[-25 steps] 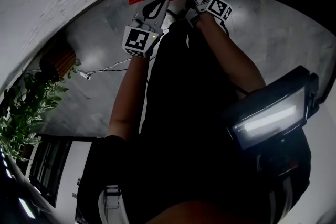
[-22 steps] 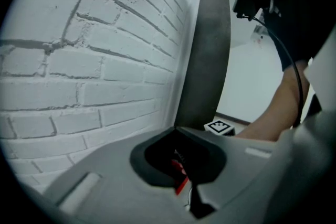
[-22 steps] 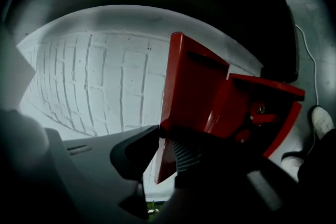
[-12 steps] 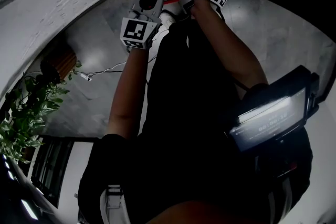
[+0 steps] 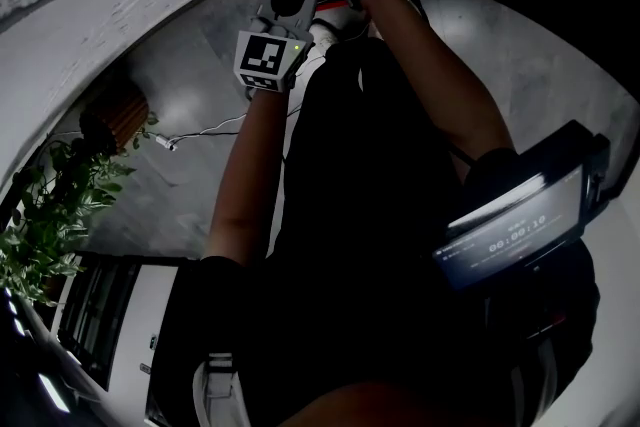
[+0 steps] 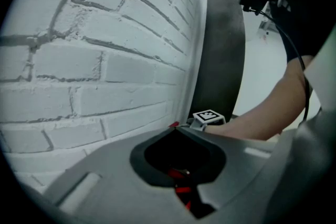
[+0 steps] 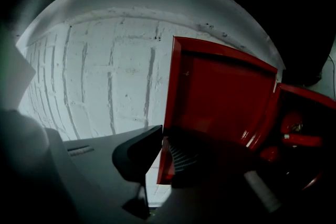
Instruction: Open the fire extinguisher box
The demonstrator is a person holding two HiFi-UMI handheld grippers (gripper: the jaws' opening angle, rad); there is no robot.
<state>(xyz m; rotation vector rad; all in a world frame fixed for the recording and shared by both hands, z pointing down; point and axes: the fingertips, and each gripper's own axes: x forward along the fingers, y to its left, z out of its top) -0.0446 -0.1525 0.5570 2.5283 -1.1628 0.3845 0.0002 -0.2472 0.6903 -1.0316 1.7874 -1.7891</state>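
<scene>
Right gripper [image 7: 165, 136] is found at the free edge of the red door [image 7: 220, 92] of the fire extinguisher box [image 7: 307, 94]. Its jaws are closing, and the door's edge is taken between them, with the ribbed pad [image 7: 181, 157] on one side and the grey jaw's tip on the other. The door is seen standing open, swung well out from the box, which is set against a white brick wall [image 7: 105, 81]. Inside the box, red rounded parts of an extinguisher [image 7: 291, 124] are made out in dim light.

Left gripper [image 6: 176, 127] is held near the right one, close to the same wall. Its jaw tips are brought together and nothing is held between them.

In the head view both grippers are seen at arm's length at the top of the picture, with the door's edge showing as a red strip beside them. A lit screen [image 5: 515, 230] is noted at the person's right side, and a leafy plant [image 5: 45, 215] at the left, well apart from the box.
</scene>
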